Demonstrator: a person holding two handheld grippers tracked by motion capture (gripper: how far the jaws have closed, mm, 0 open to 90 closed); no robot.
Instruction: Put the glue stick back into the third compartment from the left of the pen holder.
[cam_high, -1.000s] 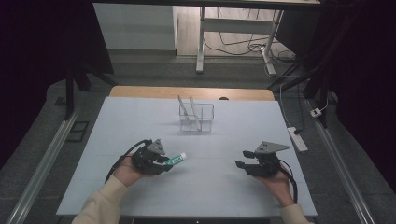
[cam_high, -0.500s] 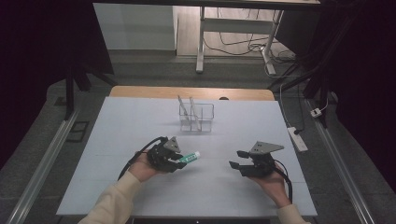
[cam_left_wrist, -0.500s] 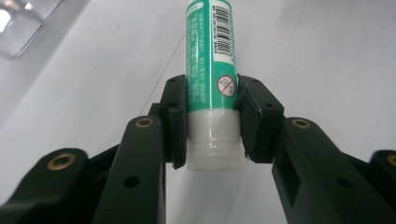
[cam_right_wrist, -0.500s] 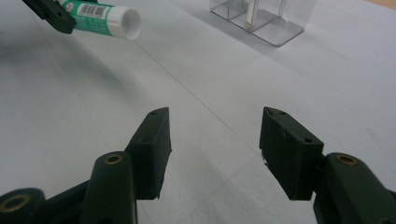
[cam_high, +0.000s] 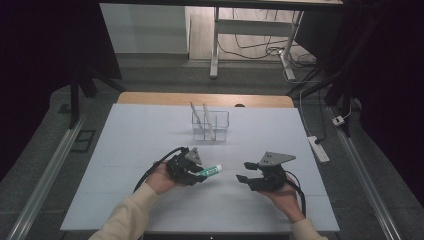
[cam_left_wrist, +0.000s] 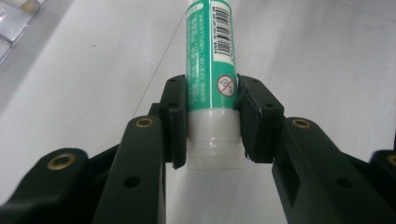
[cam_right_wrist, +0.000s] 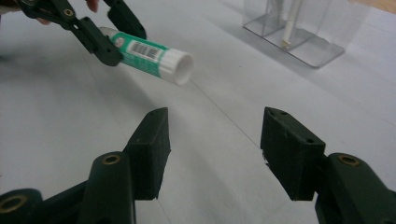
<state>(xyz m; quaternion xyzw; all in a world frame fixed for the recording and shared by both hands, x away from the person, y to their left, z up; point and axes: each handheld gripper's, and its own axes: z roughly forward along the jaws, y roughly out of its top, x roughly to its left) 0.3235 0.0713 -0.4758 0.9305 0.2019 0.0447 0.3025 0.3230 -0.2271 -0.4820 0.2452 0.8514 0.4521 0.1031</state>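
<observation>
Pale grey tabletop (cam_high: 135, 150), rectangular, with a strip of bare wood along its far edge; dark floor on both sides, a white desk frame and loose cables beyond.

Item 1: left tongs (cam_high: 199, 176), black, carried in the person's left hand (cam_high: 161, 179), cream sleeve at the forearm. Position: near the middle of the tabletop, slightly toward the person. State: clenched on the glue stick. In the left gripper view both pads press the tube from opposite sides, at the join of the green label and the white base.

Item 2: glue stick (cam_left_wrist: 208, 65), green label with barcode and small print, white ends. Position: held in the left tongs, lying roughly level and pointing toward the right tongs. In the right gripper view its white ridged end (cam_right_wrist: 176, 66) juts free of the jaws, clear of the surface.

Item 3: right tongs (cam_high: 243, 172), black, grey three-cornered plate on top, carried in the right hand (cam_high: 286, 196). Position: right of the left tongs, apart from them, jaws facing the glue stick. State: released; jaws spread with nothing between them and bare tabletop visible through the gap.

Item 4: clear holder (cam_high: 210, 126), transparent, divided into compartments, standing toward the far edge, well apart from both tongs. Contents: two pale slender sticks leaning inside; kind not legible.
</observation>
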